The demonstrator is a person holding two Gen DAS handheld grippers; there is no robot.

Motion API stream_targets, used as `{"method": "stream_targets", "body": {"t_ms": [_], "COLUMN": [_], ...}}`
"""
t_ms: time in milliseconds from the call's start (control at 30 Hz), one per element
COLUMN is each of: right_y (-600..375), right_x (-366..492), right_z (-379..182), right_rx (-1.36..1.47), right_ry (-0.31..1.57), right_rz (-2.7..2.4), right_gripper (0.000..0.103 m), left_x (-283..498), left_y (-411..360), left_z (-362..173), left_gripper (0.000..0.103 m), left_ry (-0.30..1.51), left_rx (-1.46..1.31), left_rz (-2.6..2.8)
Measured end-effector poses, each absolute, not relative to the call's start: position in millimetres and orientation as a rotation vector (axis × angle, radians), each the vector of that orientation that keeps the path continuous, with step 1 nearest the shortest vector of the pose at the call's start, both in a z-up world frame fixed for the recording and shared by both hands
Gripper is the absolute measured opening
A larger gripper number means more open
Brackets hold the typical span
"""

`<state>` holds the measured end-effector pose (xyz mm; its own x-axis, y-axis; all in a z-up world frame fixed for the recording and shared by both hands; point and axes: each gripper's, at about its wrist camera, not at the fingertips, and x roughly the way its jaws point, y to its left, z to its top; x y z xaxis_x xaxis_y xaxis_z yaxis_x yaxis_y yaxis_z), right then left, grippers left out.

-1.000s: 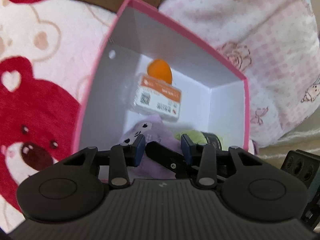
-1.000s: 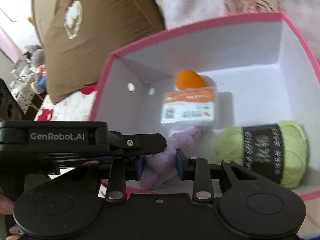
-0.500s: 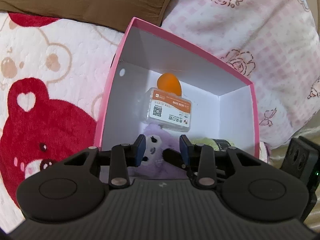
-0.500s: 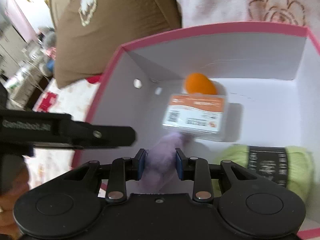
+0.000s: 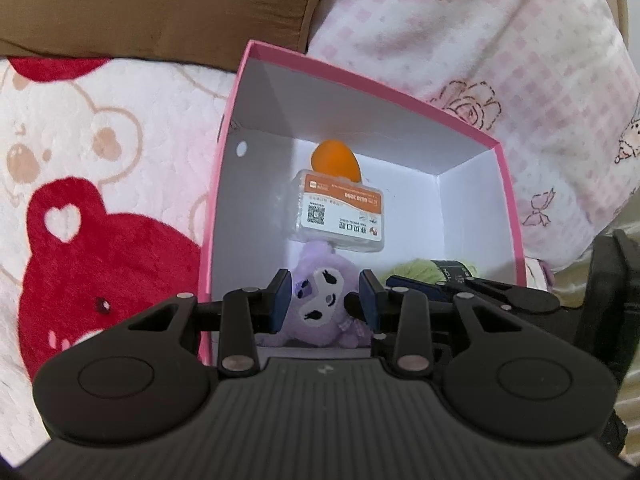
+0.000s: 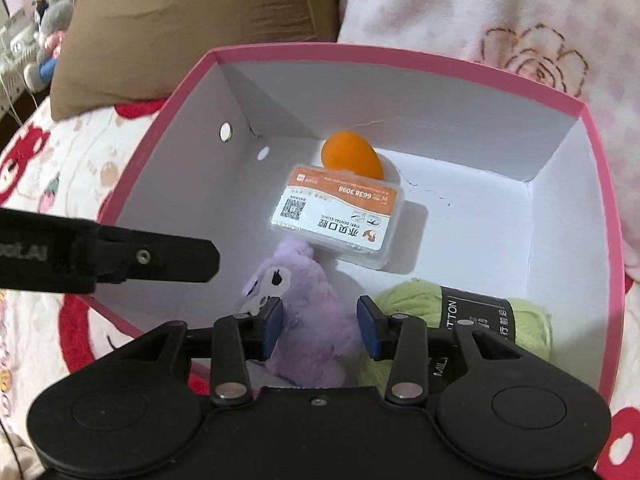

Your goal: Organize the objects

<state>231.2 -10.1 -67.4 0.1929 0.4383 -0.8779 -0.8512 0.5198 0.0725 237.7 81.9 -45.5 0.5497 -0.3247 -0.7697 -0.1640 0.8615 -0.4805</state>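
Resting on a bear-print blanket (image 5: 100, 152) between pillows, apparently a bed, the pink box (image 6: 600, 184) holds the purple plush (image 6: 312, 312); left claw (image 5: 325, 300) and right claw (image 6: 319, 326) hover parted, empty.

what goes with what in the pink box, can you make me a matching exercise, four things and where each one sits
Things:
1. orange egg-shaped ball
2. clear labelled case
3. purple plush
4. green yarn

Places:
A. near right corner of the pink box
B. near side, left of the yarn
C. middle of the floor
D. farthest back, behind the case

Pairs: 1-D, 2-C, 3-B, 4-A
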Motion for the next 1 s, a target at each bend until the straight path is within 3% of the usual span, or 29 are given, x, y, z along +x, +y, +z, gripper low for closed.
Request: {"method": "stream_targets", "body": {"t_ms": [100, 133, 233, 500, 633, 1000], "right_y": [-2, 1, 12, -8, -34, -65], "right_x": [229, 228, 228, 221, 208, 186], "right_z": [-71, -72, -81, -74, -53, -16], "right_rx": [-0.536, -0.551, -0.6, -0.495, -0.414, -0.337], "right_ry": [0.995, 0.984, 0.965, 0.922, 0.867, 0.836], "right_rz": [0.957, 0.962, 0.971, 0.987, 0.977, 0.961], "right_gripper": [0.031, 0.019, 0.014, 0.017, 0.027, 0.039], "left_x": [236, 235, 235, 229, 227, 201], "left_y": [83, 83, 83, 81, 77, 67], "left_z": [-43, -42, -43, -40, -36, -10], "left_gripper": [0.035, 0.035, 0.035, 0.035, 0.035, 0.042], "left_ry": [0.981, 0.979, 0.978, 0.989, 0.991, 0.973], "left_rx": [-0.544, -0.544, -0.535, -0.512, -0.497, -0.456], "left_rz": [-0.107, -0.108, -0.103, -0.103, -0.097, -0.073]}}
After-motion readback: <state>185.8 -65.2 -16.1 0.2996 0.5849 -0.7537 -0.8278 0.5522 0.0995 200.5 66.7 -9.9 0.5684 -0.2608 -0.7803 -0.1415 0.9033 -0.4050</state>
